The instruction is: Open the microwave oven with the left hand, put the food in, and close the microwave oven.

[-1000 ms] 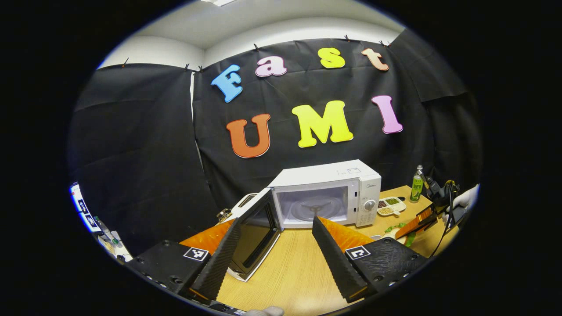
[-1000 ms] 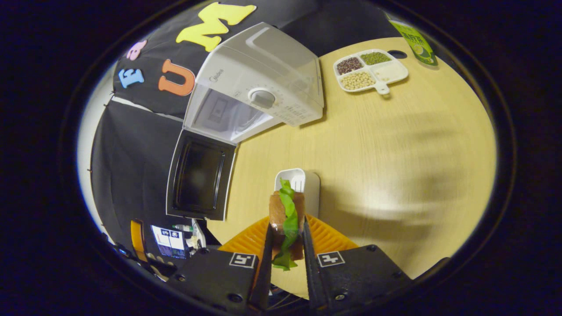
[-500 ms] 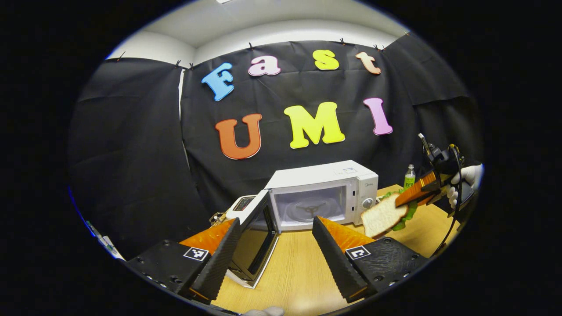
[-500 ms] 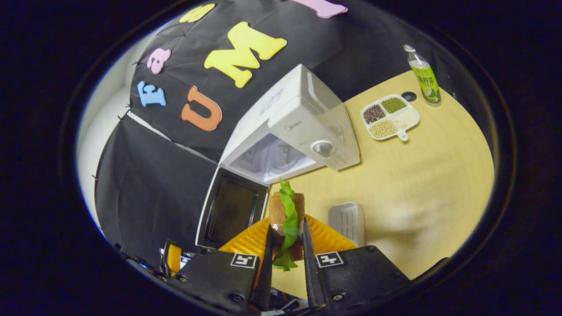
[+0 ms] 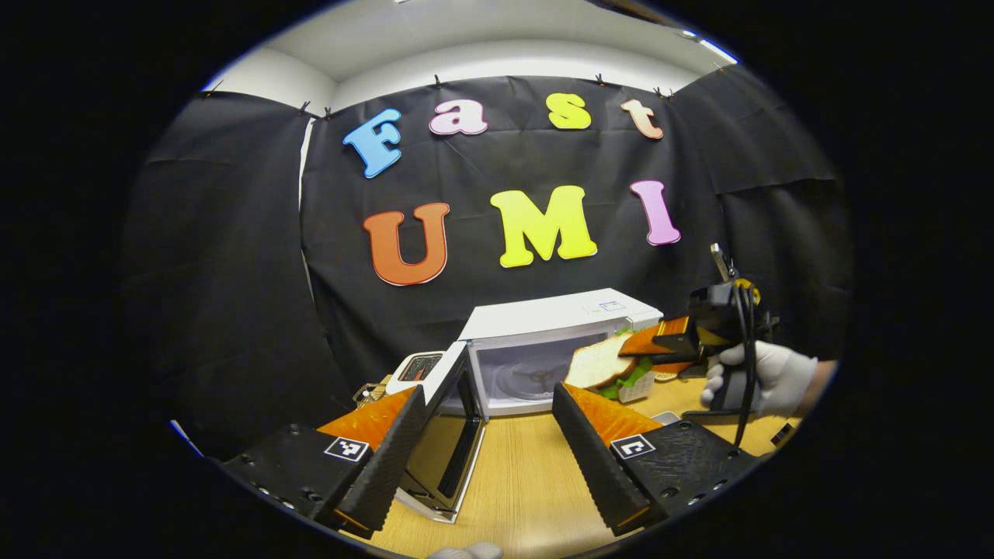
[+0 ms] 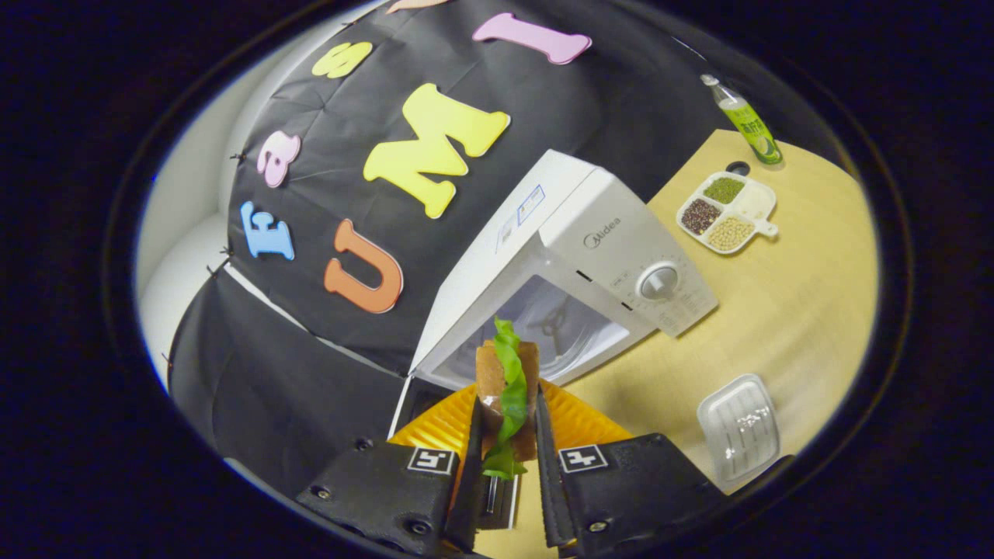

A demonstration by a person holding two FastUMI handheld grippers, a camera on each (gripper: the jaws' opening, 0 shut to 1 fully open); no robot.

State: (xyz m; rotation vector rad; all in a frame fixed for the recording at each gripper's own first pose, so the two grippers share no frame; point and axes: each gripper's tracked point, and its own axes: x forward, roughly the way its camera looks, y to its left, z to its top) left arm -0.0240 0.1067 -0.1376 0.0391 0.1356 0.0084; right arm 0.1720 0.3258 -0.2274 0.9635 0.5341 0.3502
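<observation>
The white microwave (image 5: pixel 559 341) (image 6: pixel 598 264) stands on the wooden table with its door (image 5: pixel 454 435) swung wide to the left and its cavity showing. My right gripper (image 6: pixel 505 435) is shut on a sandwich (image 6: pixel 506 388) with green lettuce, held in the air just before the cavity. In the left gripper view the sandwich (image 5: pixel 598 365) hangs in front of the microwave's opening, carried by the right gripper (image 5: pixel 660 345) in a gloved hand (image 5: pixel 765 376). My left gripper (image 5: pixel 485 435) stands open above the table, back from the door, with nothing between its fingers.
A divided white dish of beans (image 6: pixel 726 213) and a green bottle (image 6: pixel 745 120) stand to the right of the microwave. A small white tray (image 6: pixel 738 427) lies on the table near the right gripper. A toaster (image 5: pixel 415 369) sits left of the microwave.
The right gripper has carried the sandwich up off the white tray and leftward to the microwave's opening. The left gripper has drawn back a little and stays open.
</observation>
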